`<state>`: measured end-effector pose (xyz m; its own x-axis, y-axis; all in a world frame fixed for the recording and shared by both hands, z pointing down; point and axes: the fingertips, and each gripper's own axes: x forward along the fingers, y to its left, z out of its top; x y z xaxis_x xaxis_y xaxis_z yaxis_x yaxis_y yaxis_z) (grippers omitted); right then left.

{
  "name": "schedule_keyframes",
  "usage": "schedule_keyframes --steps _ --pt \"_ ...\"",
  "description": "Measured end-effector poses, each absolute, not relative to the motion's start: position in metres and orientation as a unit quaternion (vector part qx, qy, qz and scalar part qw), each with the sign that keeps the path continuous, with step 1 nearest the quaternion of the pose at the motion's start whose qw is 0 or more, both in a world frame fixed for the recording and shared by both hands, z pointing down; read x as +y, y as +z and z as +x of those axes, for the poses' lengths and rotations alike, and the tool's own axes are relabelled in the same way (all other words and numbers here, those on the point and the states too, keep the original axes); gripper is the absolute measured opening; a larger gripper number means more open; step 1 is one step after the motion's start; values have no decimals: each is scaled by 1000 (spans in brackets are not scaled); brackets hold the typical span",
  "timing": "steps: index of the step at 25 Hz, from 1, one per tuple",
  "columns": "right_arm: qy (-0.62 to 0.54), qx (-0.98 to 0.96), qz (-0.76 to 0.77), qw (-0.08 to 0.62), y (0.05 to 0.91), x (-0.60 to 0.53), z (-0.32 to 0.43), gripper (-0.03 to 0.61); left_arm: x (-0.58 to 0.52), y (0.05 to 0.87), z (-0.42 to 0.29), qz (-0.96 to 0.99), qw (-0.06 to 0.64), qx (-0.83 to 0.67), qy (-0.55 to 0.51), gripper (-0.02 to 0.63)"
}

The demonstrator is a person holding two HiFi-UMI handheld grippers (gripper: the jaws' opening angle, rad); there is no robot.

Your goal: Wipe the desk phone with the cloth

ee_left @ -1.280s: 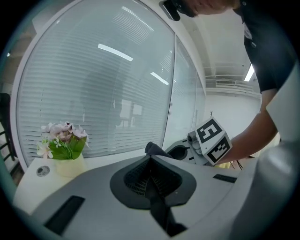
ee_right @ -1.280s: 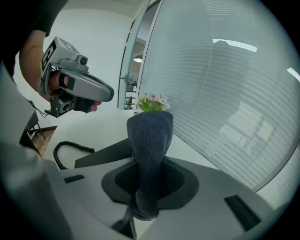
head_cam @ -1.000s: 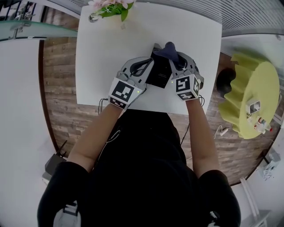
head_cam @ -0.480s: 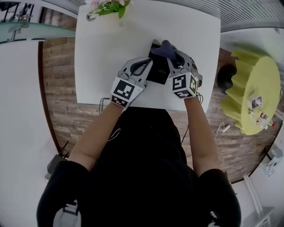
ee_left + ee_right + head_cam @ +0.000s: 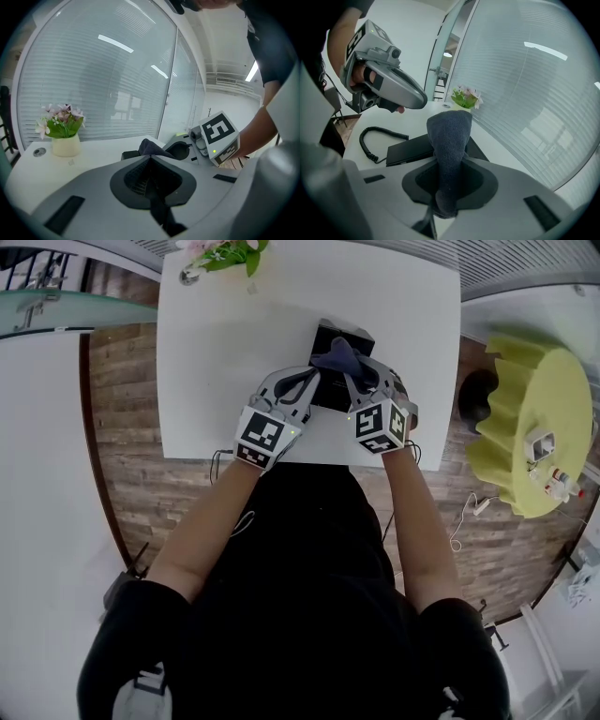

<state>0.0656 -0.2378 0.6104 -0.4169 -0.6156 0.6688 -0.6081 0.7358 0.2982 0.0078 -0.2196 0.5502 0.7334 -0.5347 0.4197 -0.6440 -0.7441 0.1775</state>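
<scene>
- Left gripper (image 5: 305, 385): jaws together, empty; tips at left edge of phone (image 5: 328, 395).
- Phone: flat on desk (image 5: 216, 352), long axis pointing away from person, just ahead of and below right gripper (image 5: 361, 382).
- Right gripper: clamped on cloth (image 5: 449, 136); cloth tip over phone. Judged nearer tool for wipe.

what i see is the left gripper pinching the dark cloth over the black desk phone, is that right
Not the left: the right gripper is pinching the dark cloth over the black desk phone. The right gripper view shows the cloth between its jaws.
</scene>
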Motion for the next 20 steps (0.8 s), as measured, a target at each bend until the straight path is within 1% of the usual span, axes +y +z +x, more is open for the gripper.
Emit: schedule_keyframes --steps 9,20 --pt "21 -841 372 393 618 -226 63 81 -205 563 -3 914 164 -321 185 11" --pt "33 -845 341 412 642 -176 48 81 -184 572 -11 912 170 -320 191 11"
